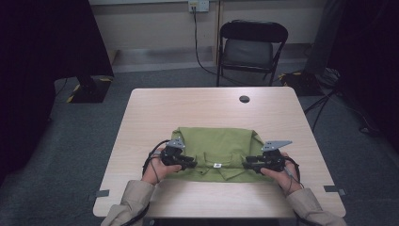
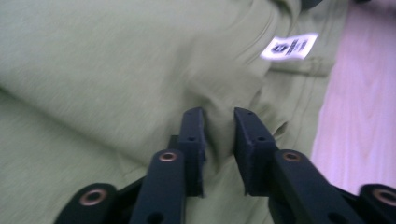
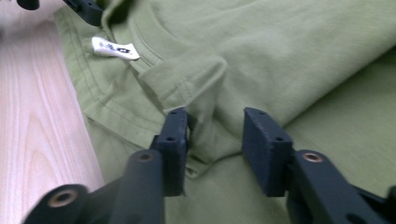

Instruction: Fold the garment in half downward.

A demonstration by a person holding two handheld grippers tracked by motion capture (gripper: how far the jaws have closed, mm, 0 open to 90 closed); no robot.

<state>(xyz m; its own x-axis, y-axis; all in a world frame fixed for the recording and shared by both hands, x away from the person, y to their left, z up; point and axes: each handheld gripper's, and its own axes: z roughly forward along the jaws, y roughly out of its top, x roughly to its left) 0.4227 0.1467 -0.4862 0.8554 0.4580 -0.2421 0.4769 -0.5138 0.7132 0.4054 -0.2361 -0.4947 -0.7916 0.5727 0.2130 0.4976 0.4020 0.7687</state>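
**Inspector:** Report the room, largest item first.

**Operator:** I see grey carpet, a pale back wall with a socket and a black cable hanging from it. A black folding chair stands beyond the table, which has a light wood-grain top with a dark round grommet near its far edge.

**Inspector:** And the work piece?

**Operator:** A green shirt lies folded on the near half of the table, collar toward me, with a small white label at the neckline.

**Inspector:** Gripper condition?

**Operator:** My left gripper sits low on the shirt's left side, jaws parted, a ridge of cloth standing loose between them. My right gripper rests at the right side beside the collar, jaws spread wider, fabric bunched in the gap and touching one pad, not pinched.
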